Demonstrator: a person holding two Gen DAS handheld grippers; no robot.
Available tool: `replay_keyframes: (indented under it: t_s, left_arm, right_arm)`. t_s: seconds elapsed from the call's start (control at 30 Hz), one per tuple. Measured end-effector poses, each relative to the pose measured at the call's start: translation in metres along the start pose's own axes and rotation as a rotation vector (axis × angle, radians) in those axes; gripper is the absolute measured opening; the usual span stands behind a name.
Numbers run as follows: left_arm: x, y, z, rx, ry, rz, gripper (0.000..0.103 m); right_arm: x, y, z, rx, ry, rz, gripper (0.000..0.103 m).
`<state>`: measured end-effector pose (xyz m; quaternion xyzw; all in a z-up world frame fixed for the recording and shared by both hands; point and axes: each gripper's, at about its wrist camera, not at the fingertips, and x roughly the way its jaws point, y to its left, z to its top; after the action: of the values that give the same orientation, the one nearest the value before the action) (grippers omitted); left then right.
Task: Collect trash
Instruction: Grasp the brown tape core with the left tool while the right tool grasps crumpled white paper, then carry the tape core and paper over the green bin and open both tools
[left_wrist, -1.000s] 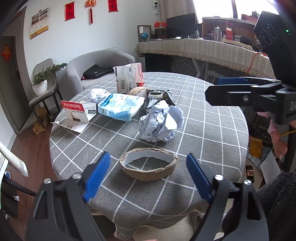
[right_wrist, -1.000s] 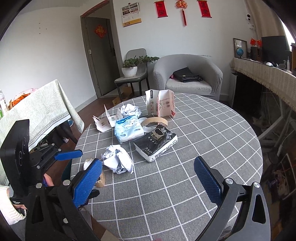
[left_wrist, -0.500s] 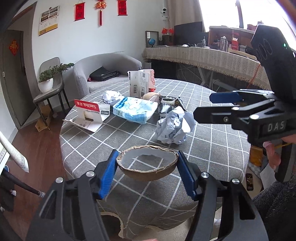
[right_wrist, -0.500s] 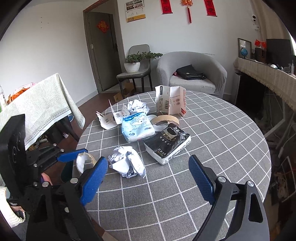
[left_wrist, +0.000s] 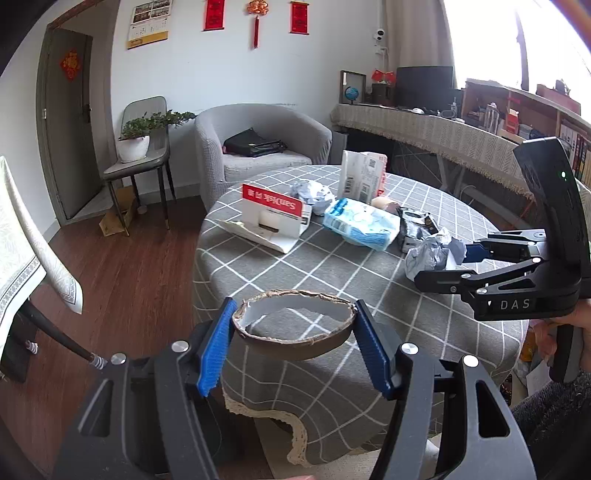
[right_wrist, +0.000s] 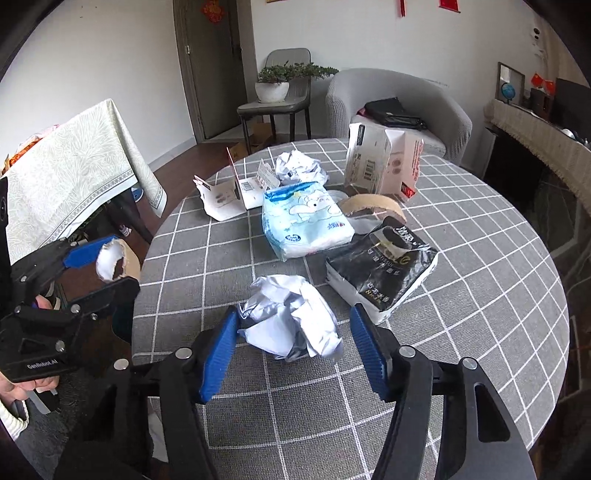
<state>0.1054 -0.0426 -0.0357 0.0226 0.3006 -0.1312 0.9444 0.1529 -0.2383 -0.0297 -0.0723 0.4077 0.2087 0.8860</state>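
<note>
My left gripper (left_wrist: 295, 326) is shut on a flattened brown cardboard ring (left_wrist: 295, 343), which hangs above the near edge of the round checked table (left_wrist: 369, 280). From the right wrist view the same ring (right_wrist: 118, 264) and the left gripper (right_wrist: 92, 266) sit off the table's left side. My right gripper (right_wrist: 293, 332) points down at a crumpled white paper ball (right_wrist: 291, 317) that lies between its closing jaws. The left pad meets the paper; a small gap remains at the right pad. The left wrist view also has the paper ball (left_wrist: 432, 254) beside my right gripper (left_wrist: 458, 264).
Behind the paper lie a black tissue pack (right_wrist: 384, 273), a blue tissue pack (right_wrist: 306, 221), a tape roll (right_wrist: 373, 205), a white carton (right_wrist: 380, 162), another paper ball (right_wrist: 299, 166) and a red-and-white card package (left_wrist: 273, 214). A cloth-covered table (right_wrist: 74, 173) stands left, an armchair (left_wrist: 258, 140) behind.
My left gripper closed on the cardboard ring, lifted it off the table and carried it back over the table's edge. My right gripper came down over the crumpled paper and its jaws narrowed.
</note>
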Motion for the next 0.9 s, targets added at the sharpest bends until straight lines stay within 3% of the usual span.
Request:
replay_keyframes:
  t_s: [0.4,0.7,0.9]
  left_arm:
    - [-0.013,0.076,-0.013,-0.122,0.039,0.115,0.066]
    - [-0.009,0.139,-0.04,-0.181,0.159,0.247,0.066]
    - [-0.001,0.184,-0.063,-0.266,0.263,0.249,0.066]
  right_arm:
    - [-0.005,0.039,0.029,-0.006,-0.066,0.07,0.052]
    - [0.012,0.097,0.054,-0.076,-0.086,0.181,0.052]
    - [0.029,0.135,0.068,-0.116,-0.078,0.242,0.052]
